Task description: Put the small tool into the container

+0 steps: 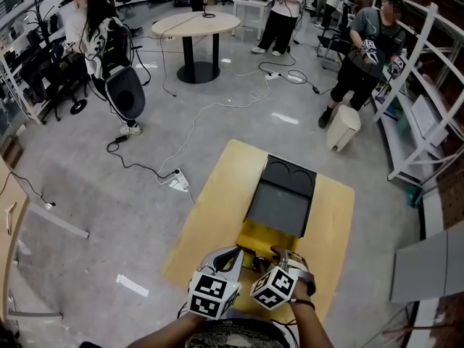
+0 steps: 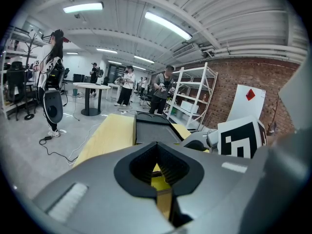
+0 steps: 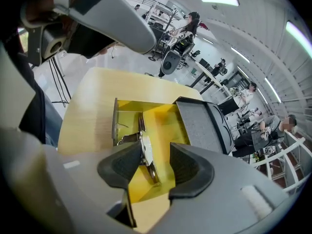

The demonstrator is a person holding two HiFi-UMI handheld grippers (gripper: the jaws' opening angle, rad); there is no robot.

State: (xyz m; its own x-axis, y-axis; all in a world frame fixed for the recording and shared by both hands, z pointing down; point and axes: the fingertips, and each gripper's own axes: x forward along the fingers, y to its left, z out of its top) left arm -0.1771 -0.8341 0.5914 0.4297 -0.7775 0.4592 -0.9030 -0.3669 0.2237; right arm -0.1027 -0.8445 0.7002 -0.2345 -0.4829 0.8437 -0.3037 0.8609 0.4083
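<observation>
A yellow container (image 3: 168,123) stands open on the wooden table (image 1: 217,194), its black foam-lined lid (image 3: 202,126) folded back beyond it. A small metal tool (image 3: 145,152) lies inside on the container's yellow floor. My right gripper (image 3: 155,162) hangs just above the tool, open, with the pads clear of it on either side. My left gripper (image 2: 156,147) is beside it on the left with its jaws shut and nothing between them; it points over the container (image 2: 158,182) toward the lid (image 2: 153,128). In the head view both grippers (image 1: 232,258) (image 1: 281,256) sit at the container's (image 1: 264,234) near end.
The table's near edge is right under my hands. Cables and a power strip (image 1: 177,182) lie on the floor to the left. A white bin (image 1: 342,127) and metal shelving (image 1: 424,114) stand at the right, a round table (image 1: 196,26) and several people further back.
</observation>
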